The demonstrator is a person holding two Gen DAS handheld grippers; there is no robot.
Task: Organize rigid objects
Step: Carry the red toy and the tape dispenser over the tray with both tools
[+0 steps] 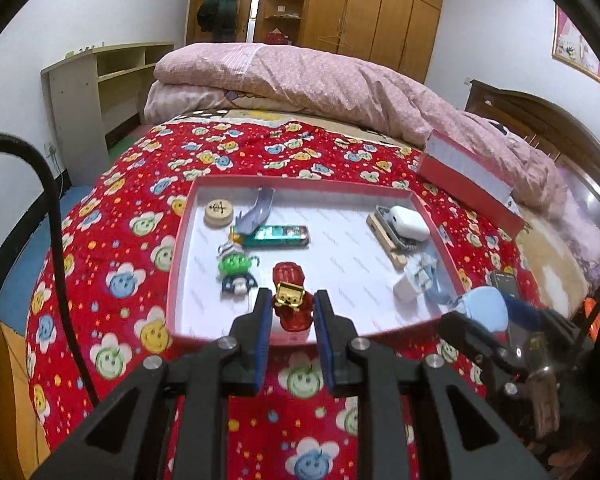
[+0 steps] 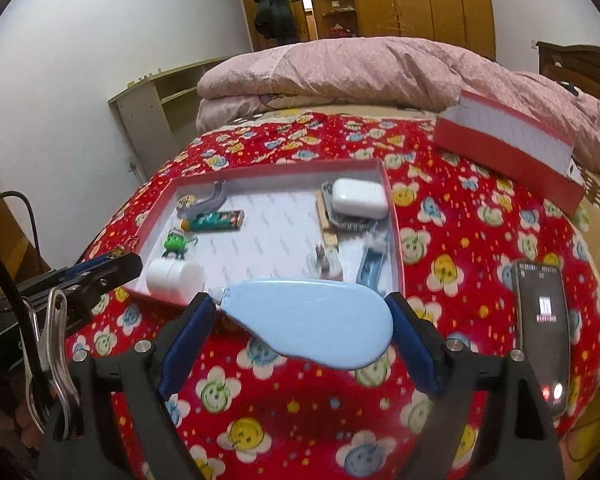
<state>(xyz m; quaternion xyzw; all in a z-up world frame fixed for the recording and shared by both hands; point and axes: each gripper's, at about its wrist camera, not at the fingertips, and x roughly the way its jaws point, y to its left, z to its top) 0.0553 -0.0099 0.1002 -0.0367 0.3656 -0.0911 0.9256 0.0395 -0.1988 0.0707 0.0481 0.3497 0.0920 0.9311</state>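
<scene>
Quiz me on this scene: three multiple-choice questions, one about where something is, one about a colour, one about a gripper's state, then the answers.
1. Where does the white case lie?
A. In the far right corner of the red tray
B. On the quilt outside the tray
C. Between the left gripper's fingers

2. What colour is the teardrop-shaped thing in the right gripper?
A. Green
B. Light blue
C. Yellow

3. How does the left gripper stand?
A. Open and empty
B. Shut on the red and gold toy
C. Shut on a black phone

Answers:
1 A: the white case sits inside the red tray, against its far right corner.
2 B: the teardrop-shaped thing clamped in the right gripper is light blue.
3 B: the left gripper has its pads against both sides of the red and gold toy.
</scene>
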